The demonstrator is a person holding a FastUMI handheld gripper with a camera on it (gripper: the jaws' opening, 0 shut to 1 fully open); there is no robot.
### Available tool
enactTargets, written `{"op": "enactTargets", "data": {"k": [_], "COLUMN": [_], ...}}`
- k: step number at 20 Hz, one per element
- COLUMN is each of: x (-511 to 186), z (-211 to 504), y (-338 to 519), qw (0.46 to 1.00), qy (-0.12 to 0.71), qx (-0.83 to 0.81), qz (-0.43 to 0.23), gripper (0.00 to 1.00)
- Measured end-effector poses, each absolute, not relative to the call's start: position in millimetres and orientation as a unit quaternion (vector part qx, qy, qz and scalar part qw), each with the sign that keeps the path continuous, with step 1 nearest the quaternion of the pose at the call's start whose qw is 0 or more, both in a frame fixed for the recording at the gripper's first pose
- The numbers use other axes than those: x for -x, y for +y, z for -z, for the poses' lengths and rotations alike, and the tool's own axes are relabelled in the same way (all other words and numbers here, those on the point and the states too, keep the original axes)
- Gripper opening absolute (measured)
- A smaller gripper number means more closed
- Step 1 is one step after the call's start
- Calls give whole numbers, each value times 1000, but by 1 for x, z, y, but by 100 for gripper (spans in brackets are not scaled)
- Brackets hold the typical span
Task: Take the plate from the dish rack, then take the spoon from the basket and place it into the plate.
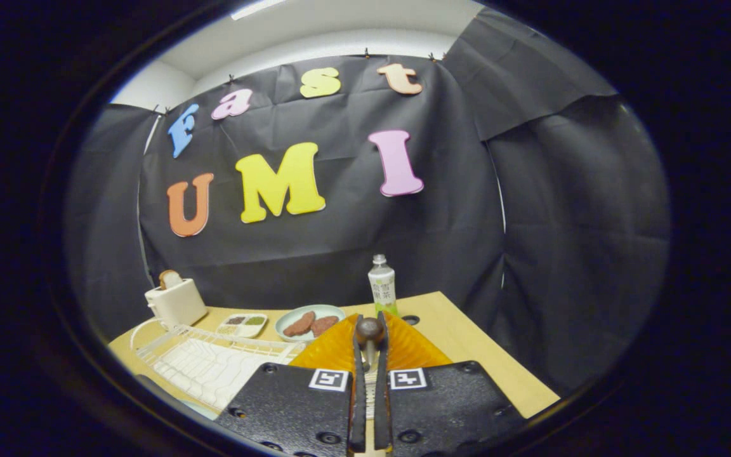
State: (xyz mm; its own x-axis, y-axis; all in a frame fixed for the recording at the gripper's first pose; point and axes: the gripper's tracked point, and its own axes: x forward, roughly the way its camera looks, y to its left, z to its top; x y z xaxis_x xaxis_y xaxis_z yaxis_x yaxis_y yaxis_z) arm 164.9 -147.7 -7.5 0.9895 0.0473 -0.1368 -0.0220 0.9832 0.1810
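My gripper (370, 343) is shut on a spoon (370, 329). Its handle runs down between the two fingers, and its dark round bowl sticks out just past the fingertips. Under the fingers and the spoon lies an orange ribbed plate (334, 352) on the wooden table (467, 349). I cannot tell whether the spoon touches the plate. A white wire dish rack (207, 365) stands to the left of the plate and the fingers.
Beyond the orange plate sit a pale plate with two sausages (310, 322), a small divided tray (242, 325) and a clear bottle (382, 289). A white toaster holding bread (175, 301) stands behind the rack. The table's right edge runs close by the plate.
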Motion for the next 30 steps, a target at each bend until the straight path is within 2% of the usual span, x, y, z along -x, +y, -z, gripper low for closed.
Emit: {"op": "enactTargets", "data": {"k": [5,9,19,24,30], "x": [-111,-64,-4,8,16], "z": [-40,-57,62,114,138], "y": [-98,-32,82,104,114], "qw": [991,973,923,899,872], "qy": [55,61,179,227,243], "qx": [-69,-68,-3,-31,-83], "qz": [-102,-211,-339,-374,-417], "gripper": [10,10,10,10,13]}}
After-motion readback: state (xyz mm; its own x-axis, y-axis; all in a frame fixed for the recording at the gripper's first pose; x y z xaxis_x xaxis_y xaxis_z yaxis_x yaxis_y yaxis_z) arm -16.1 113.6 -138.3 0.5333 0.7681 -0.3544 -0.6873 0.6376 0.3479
